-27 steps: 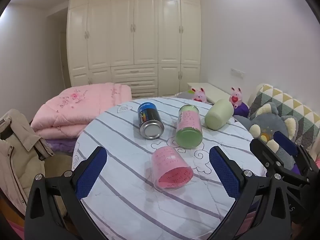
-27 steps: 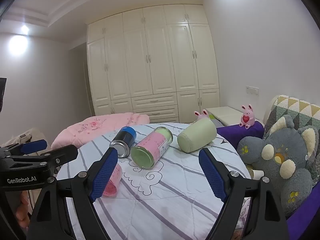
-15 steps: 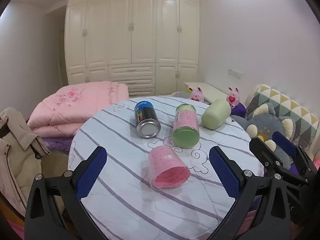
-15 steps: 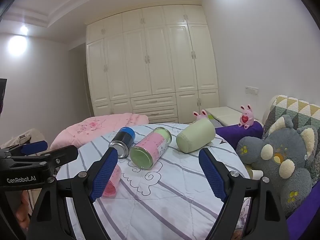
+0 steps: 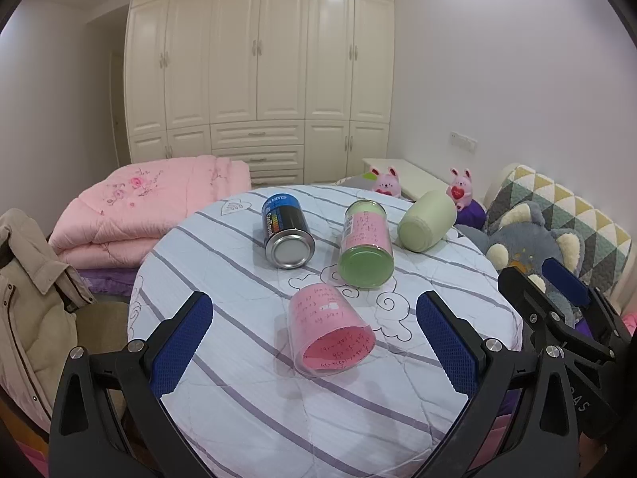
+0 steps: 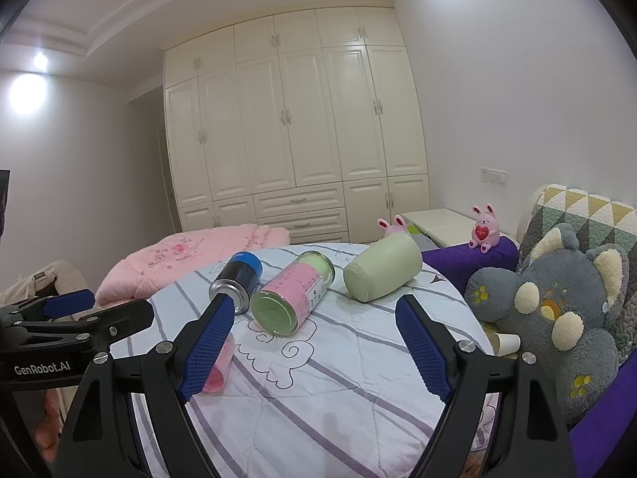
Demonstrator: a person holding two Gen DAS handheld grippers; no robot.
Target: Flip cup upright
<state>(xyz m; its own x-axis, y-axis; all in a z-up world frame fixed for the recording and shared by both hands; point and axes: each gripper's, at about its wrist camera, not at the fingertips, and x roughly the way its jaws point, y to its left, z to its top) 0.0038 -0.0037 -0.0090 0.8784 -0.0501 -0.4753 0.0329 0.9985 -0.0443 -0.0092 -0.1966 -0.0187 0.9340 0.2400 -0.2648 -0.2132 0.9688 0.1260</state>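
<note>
Right, four containers lie tipped over on the round table (image 5: 247,418) with its striped quilted cloth, and the one nearest the left gripper (image 5: 314,338) is the pink cup (image 5: 330,328), a clear cup lined with pink paper, on its side with the open mouth facing the camera. Left gripper's blue-padded fingers (image 5: 181,342) stand wide apart, nothing between them, the cup framed in the gap but not touched. Beyond it lies the blue-and-black can (image 5: 286,231), metal base toward us, and just to its right the green-ended jar with a pink label (image 5: 365,249), then the pale green cup (image 5: 426,221) out by the table's far right edge, also lying flat. From the right wrist view, the right gripper (image 6: 318,342) is spread wide too and empty, hovering over the cloth in front of the jar (image 6: 292,292), and the pink cup (image 6: 217,370) peeks out mostly hidden behind its left finger. Off to the right sits a grey plush toy (image 6: 557,314); a folded pink quilt (image 5: 143,207) lies behind the table, white wardrobes (image 6: 294,127) at the back
</note>
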